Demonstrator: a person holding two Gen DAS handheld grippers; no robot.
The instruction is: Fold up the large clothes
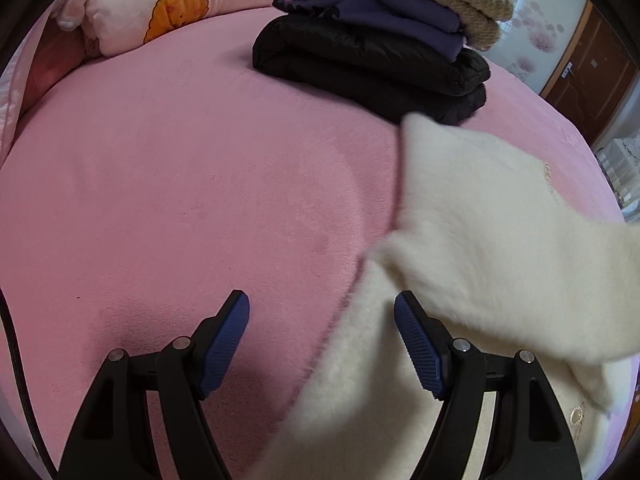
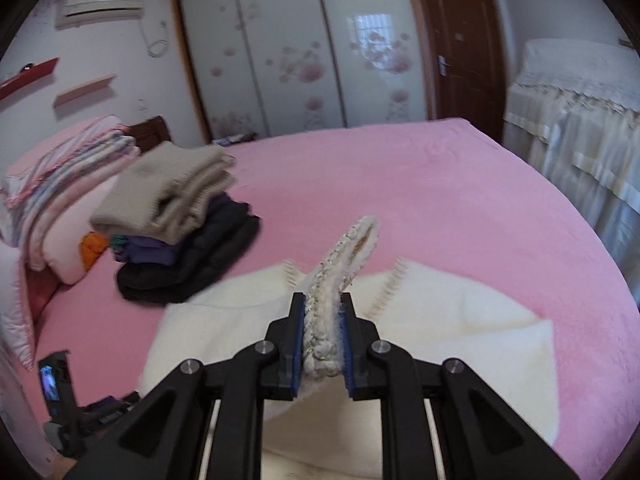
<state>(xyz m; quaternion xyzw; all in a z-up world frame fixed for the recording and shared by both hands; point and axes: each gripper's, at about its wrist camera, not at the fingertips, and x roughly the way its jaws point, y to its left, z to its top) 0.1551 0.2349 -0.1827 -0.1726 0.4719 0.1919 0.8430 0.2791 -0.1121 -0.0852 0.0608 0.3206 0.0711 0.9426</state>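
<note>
Cream coat [image 2: 460,320] cuff pinched (sleeve blurred) in right tongs [image 2: 322,334]

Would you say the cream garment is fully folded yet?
Not yet: the cream garment lies partly spread, its trim edge pinched in the right claw.

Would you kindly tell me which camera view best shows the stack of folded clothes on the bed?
The right wrist view: the stack of folded clothes appears whole, beige knit on top, purple and black beneath. The left wrist view shows it nearer and sharper, but the frame edge cuts off its top.
</note>
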